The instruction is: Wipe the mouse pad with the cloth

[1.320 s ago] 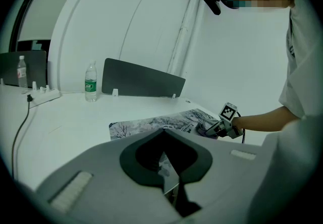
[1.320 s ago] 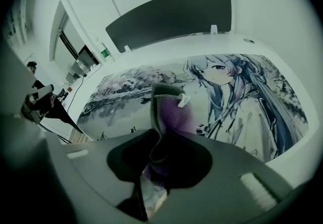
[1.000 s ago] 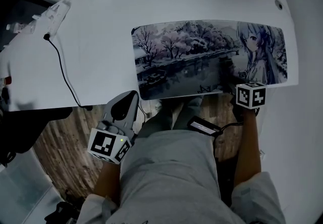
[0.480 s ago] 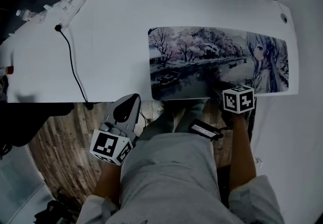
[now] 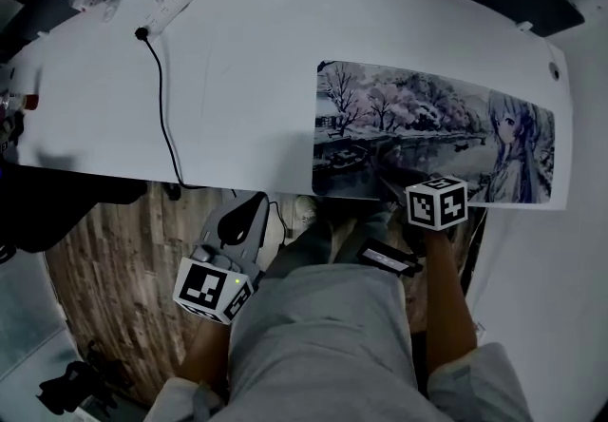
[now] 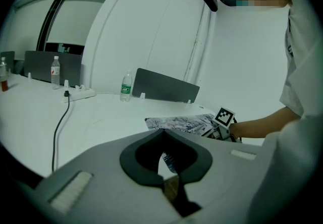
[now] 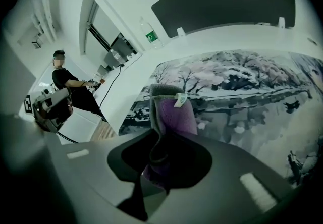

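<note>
Right gripper (image 5: 410, 184) has slid left along the mouse pad's (image 5: 427, 116) near edge – from beside the printed girl to about mid-pad. Its jaws are clamped on the folded purple-grey cloth (image 7: 174, 114), which rests on the pad near that edge. The pad lies at the tabletop's (image 5: 237, 78) near-right corner. Left gripper (image 5: 239, 213) hangs off the tabletop's near edge – jaws together, nothing between them

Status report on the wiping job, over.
Right gripper shut on cloth, at the mouse pad near edge. Left gripper shut, empty, off the desk. Nothing else lying on the pad.
</note>
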`<action>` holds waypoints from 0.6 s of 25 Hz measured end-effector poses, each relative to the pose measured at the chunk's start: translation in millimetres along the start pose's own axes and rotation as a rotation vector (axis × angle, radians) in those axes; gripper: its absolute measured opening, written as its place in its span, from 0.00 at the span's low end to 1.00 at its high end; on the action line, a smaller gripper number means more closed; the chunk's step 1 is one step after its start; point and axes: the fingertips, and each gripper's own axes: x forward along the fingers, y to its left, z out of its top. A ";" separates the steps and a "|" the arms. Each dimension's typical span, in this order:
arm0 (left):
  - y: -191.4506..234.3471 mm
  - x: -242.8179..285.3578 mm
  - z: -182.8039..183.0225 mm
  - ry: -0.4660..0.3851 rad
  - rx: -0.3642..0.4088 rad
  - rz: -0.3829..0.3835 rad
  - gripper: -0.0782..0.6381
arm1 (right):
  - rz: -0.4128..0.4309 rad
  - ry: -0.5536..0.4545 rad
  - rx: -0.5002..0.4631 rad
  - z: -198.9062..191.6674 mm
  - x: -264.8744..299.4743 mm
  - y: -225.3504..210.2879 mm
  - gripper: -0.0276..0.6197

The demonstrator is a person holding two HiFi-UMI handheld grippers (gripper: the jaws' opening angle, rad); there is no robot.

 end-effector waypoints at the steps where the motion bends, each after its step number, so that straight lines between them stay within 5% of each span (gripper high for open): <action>1: 4.4 -4.5 -1.3 -0.005 -0.006 0.015 0.13 | 0.007 0.004 -0.015 2.2 4.6 5.5 0.17; 15: 32.6 -52.4 -27.0 -0.031 -0.085 0.149 0.13 | 0.095 0.078 -0.144 14.0 57.4 75.7 0.17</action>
